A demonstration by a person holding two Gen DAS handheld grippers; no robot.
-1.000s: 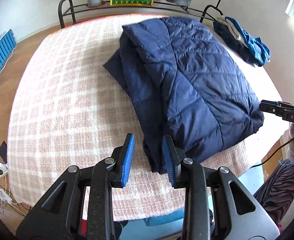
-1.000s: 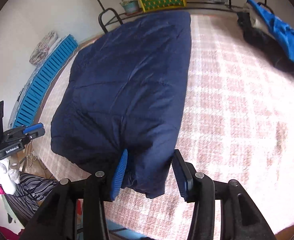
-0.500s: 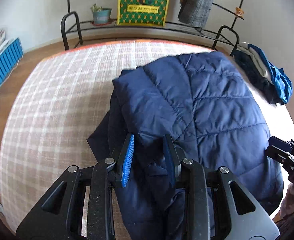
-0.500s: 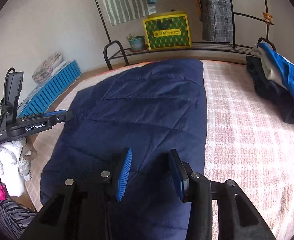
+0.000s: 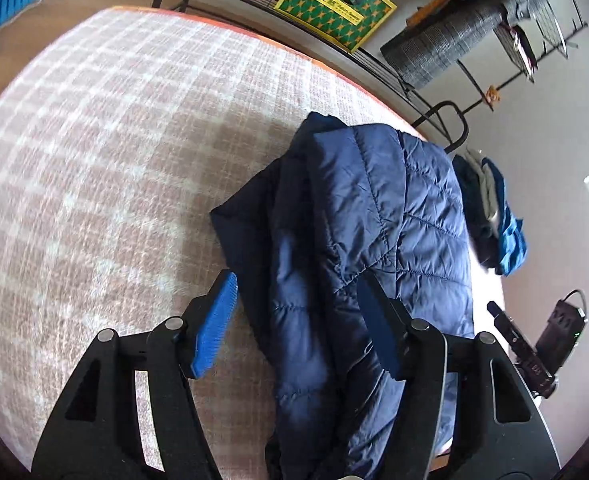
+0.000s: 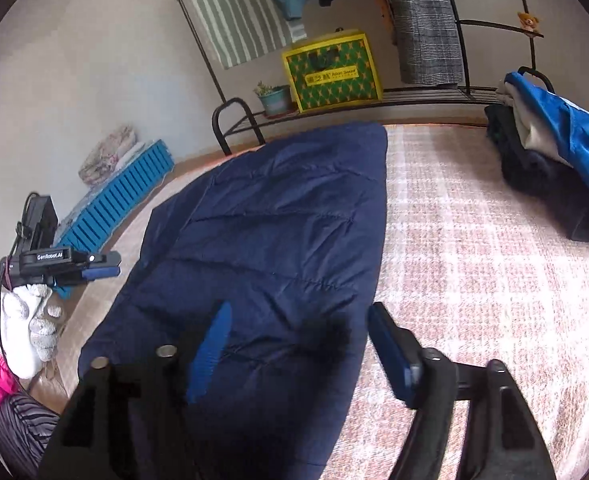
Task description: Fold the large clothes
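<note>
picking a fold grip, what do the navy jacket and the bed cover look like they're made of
Navy jacket: likely thin synthetic shell over padding; stitched quilt lines, puffy panels, slight sheen. Bed cover: seemingly coarse woven cloth, matte; pink-and-white check with visible weave.

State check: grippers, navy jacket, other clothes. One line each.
left gripper: jaws opening, jacket fabric between them, pads not pressing
right gripper: jaws opening over the jacket, not gripping
navy puffer jacket: folded over, lying on the checked blanket
clothes pile: heaped at the far corner

Bare blanket [image 5: 94, 160] left of jacket [image 5: 374, 220]; clothes pile [image 6: 554, 160] blocks right
</note>
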